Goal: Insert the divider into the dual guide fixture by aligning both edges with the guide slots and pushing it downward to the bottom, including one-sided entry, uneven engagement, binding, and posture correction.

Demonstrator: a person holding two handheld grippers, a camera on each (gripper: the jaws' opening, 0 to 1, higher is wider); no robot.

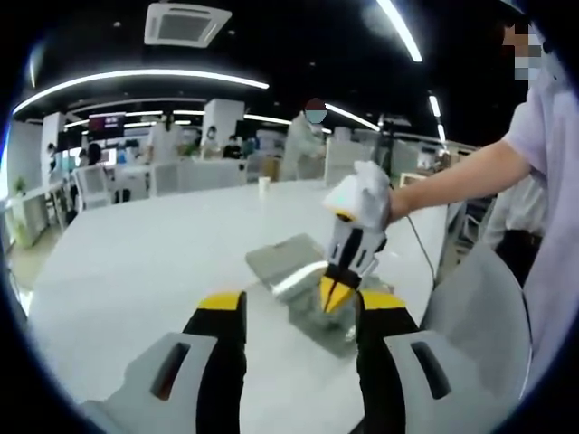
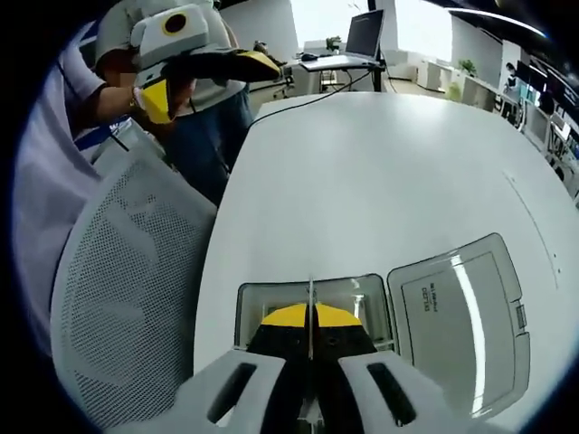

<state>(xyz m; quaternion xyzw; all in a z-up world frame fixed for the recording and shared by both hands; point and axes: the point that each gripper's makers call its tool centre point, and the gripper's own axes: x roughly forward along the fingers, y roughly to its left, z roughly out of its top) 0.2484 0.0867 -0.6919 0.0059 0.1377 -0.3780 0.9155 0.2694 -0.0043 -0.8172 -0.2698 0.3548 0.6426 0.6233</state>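
Right gripper (image 2: pixel 310 336) clamps thin divider (image 2: pixel 310 303) upright over open box (image 2: pixel 312 307) near desk (image 2: pixel 380 181) edge; left gripper (image 1: pixel 298 312) wide open

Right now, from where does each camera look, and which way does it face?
Left gripper view: rides the left gripper, raised over the white table, facing the right gripper at the grey box; a person's forearm shows.
Right gripper view: rides the right gripper, looking down at the box, a thin divider between its jaws.
Shared: table, box, mesh chair.
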